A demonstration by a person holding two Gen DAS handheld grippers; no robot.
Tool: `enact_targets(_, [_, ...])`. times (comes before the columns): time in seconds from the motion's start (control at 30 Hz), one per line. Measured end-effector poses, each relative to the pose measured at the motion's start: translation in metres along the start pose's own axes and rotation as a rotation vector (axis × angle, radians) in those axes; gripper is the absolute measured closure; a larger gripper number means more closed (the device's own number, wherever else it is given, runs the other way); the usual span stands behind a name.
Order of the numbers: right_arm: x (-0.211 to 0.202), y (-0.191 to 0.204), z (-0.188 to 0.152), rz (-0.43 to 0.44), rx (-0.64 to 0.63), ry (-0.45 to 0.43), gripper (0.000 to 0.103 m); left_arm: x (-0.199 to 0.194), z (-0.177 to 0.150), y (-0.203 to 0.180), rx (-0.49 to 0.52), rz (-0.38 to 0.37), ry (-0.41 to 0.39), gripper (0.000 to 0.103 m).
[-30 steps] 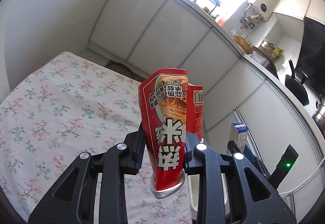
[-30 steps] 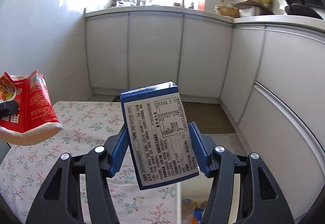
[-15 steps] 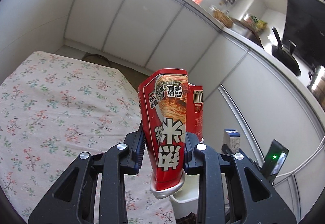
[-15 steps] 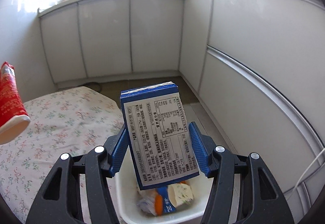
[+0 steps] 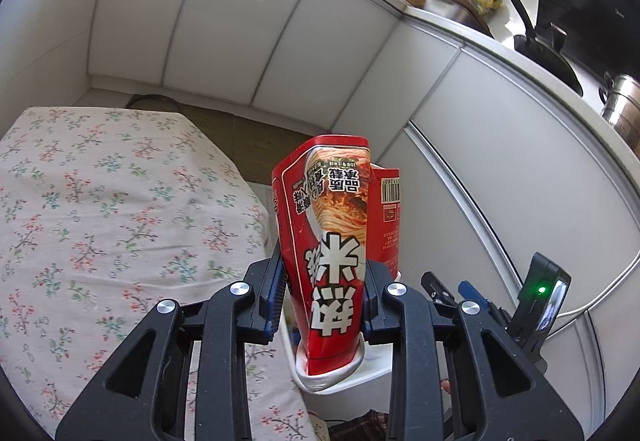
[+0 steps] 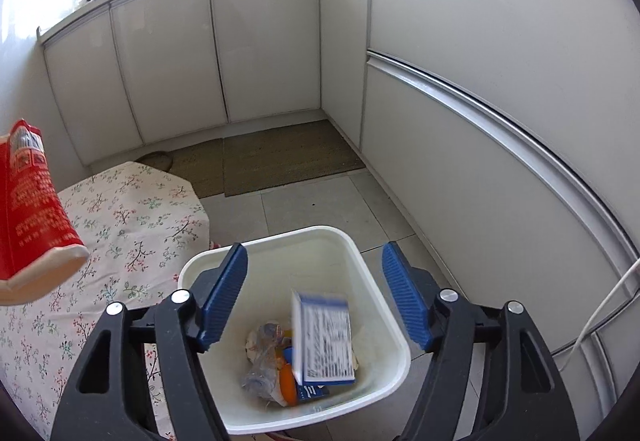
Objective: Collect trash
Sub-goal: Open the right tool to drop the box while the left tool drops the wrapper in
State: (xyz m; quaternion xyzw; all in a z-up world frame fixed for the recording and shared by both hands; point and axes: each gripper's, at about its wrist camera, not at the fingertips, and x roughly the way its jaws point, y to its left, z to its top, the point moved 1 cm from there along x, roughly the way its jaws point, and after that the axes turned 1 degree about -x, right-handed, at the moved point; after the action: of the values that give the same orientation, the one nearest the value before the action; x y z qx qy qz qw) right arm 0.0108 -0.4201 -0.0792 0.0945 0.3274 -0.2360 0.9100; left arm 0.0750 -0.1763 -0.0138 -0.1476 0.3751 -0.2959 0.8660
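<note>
My left gripper point(image 5: 322, 297) is shut on a squashed red noodle cup point(image 5: 332, 241), held upright above the table's corner; the cup point(image 6: 28, 217) also shows at the left edge of the right wrist view. My right gripper point(image 6: 316, 297) hangs over a white trash bin point(image 6: 384, 301) on the floor, its jaws opening and nothing between the blue pads point(image 6: 224, 293). A blue-and-white carton point(image 6: 322, 337), blurred, is dropping into the bin on top of crumpled wrappers and an orange item point(image 6: 286, 381). Part of the bin point(image 5: 372, 365) shows below the cup in the left wrist view.
A table with a floral cloth point(image 6: 120, 225) stands left of the bin. White kitchen cabinets point(image 6: 260, 41) line the back and right, with a brown mat point(image 6: 280, 157) on the tiled floor. A white cable point(image 6: 600, 305) hangs at right. Pans point(image 5: 544, 53) sit on the counter.
The right gripper swung right and down over the bin, then opened and let the carton fall. The left gripper moved right with the red cup toward the table's corner.
</note>
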Motion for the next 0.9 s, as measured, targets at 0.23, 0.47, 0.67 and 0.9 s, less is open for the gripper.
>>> enact_targets(0.23, [-0.001,-0.026,0.004,-0.041,0.061,-0.013,0.024,0.027,-0.005,-0.025,0.028,-0.028,0.049,0.075])
enact_targets(0.47, [-0.007,-0.053,0.003,-0.111,0.078,-0.018,0.017,0.055,-0.01,-0.049,0.051,-0.059,0.099,0.075])
enact_targets(0.67, [-0.012,-0.074,-0.002,-0.159,0.108,-0.021,0.015,0.079,-0.015,-0.071,0.077,-0.077,0.136,0.074])
enact_targets(0.9, [-0.03,-0.102,-0.006,-0.217,0.209,-0.056,0.009,0.107,-0.023,-0.097,0.168,-0.063,0.182,0.073])
